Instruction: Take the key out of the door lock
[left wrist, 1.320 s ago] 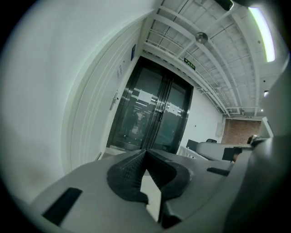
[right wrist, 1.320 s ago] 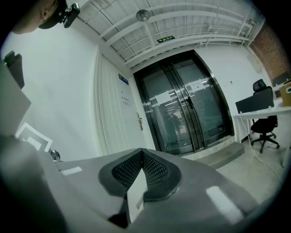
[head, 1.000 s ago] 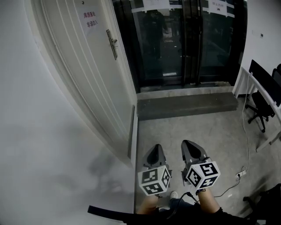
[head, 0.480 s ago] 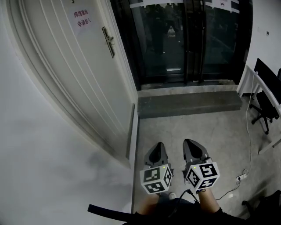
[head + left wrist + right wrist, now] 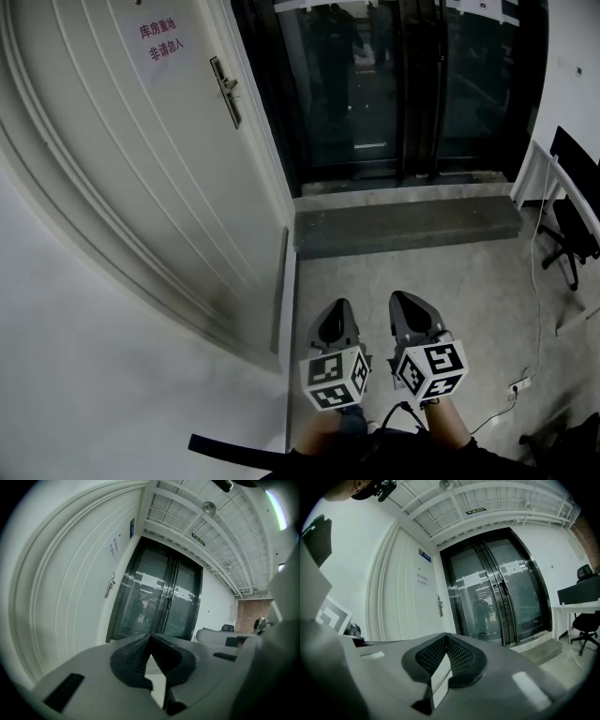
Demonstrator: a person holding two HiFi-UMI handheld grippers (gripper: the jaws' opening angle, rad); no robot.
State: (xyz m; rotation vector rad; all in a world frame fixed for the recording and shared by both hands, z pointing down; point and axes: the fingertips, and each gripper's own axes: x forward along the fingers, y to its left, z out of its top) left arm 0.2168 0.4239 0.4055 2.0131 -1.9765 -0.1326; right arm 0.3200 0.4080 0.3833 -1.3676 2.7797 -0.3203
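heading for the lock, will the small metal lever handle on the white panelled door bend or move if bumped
The small metal lever handle looks rigid on its narrow plate, so bending seems unlikely. Being a lever, it would probably pivot down when pushed. Its smooth metal may be slippery for jaws.

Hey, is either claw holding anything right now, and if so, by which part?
Nothing is held. The left claw and the right claw are both shut with nothing between their jaws, and both are far from the door lock.
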